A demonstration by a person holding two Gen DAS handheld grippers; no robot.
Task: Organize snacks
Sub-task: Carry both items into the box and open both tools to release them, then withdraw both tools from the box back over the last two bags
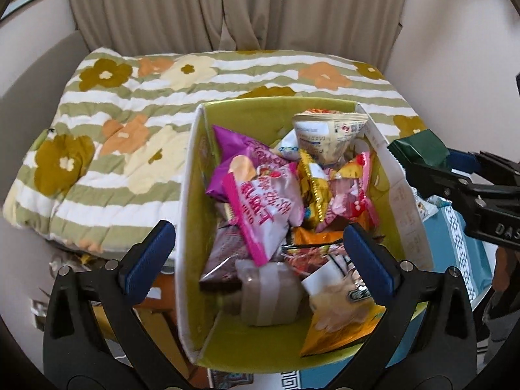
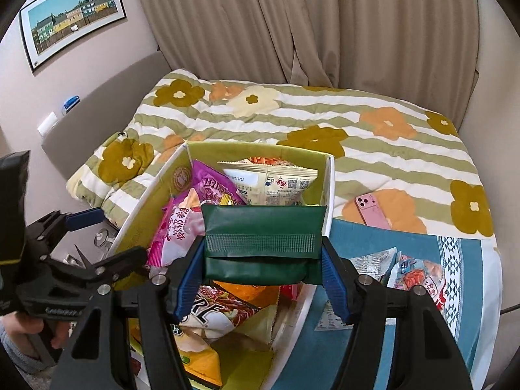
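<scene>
Most snack packets are already piled in the green box [image 1: 195,169]. A dark green packet [image 2: 264,242] is clamped between the right gripper [image 2: 263,279] fingers above the box. The left gripper [image 1: 256,260] is spread wide, empty. Two packets [image 2: 403,273] remain on the blue cloth.

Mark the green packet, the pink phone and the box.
green packet [image 2: 265,243], right wrist view, its ribbed seal strip.
pink phone [image 2: 372,211], right wrist view, middle of its back.
box [image 1: 187,175], left wrist view, its white left wall.
</scene>
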